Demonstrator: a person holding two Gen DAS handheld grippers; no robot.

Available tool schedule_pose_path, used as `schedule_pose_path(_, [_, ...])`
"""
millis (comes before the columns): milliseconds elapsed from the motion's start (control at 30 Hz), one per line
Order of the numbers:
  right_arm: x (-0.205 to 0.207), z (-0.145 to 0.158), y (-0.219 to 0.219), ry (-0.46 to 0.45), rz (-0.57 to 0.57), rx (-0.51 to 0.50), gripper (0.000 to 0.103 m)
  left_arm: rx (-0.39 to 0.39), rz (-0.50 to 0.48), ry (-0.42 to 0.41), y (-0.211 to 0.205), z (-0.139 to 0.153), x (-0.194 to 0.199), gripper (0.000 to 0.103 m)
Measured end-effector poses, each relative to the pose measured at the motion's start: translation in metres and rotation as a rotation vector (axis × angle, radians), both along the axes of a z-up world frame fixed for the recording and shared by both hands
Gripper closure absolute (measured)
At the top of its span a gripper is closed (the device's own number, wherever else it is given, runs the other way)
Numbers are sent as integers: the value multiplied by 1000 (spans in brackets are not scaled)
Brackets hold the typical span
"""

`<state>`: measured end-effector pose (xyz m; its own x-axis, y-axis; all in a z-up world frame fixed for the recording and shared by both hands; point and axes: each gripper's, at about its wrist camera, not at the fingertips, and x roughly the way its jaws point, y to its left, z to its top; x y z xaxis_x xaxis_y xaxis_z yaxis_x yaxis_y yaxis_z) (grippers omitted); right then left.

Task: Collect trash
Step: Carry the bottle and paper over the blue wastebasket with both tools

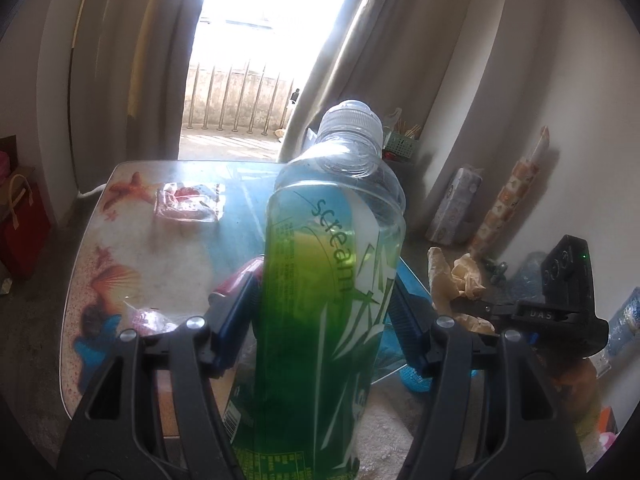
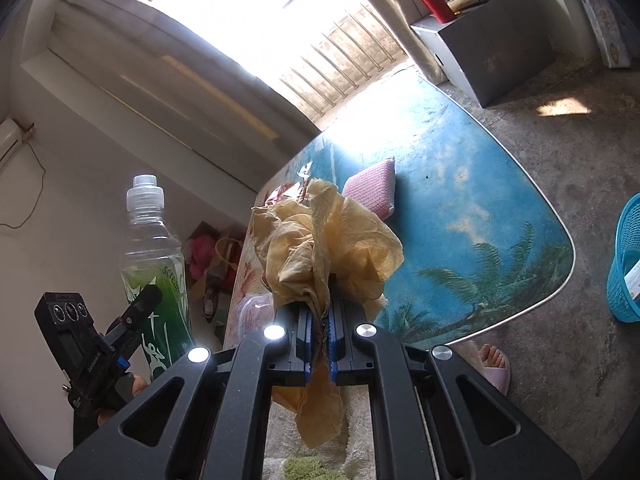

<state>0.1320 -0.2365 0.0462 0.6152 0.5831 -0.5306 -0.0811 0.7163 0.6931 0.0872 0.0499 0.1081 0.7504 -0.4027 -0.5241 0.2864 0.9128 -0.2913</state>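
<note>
bottle (image 1: 336,264): clear glossy plastic | tissue (image 2: 320,248): crumpled matt yellow paper | table (image 2: 480,208): glossy printed top | floor (image 2: 560,160): rough concrete

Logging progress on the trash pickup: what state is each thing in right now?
Left gripper: shut on the bottle.
Green drink bottle: capped, upright, lifted, partly full.
Right gripper: shut on the tissue.
Yellow crumpled tissue: pinched, held above the table.
Pink sponge: lying on the table.
Clear plastic wrapper: lying on the table.
Blue basket: standing on the floor.
</note>
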Motion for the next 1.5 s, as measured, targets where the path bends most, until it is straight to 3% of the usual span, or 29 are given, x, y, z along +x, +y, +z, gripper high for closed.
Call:
schedule_pose_path(300, [-38,-2,-46,25,-140,-39,97,14,-136,62,-61,-23,18,42])
schedule_pose_path(567, [-64,-16,-78,56,-235,-20,97,80,-205,64,-103,-28,23,42])
schedule_pose_path(1500, [-109,-43,-159,92,-387,45,97,196,-355,65,-209,-40,24,42])
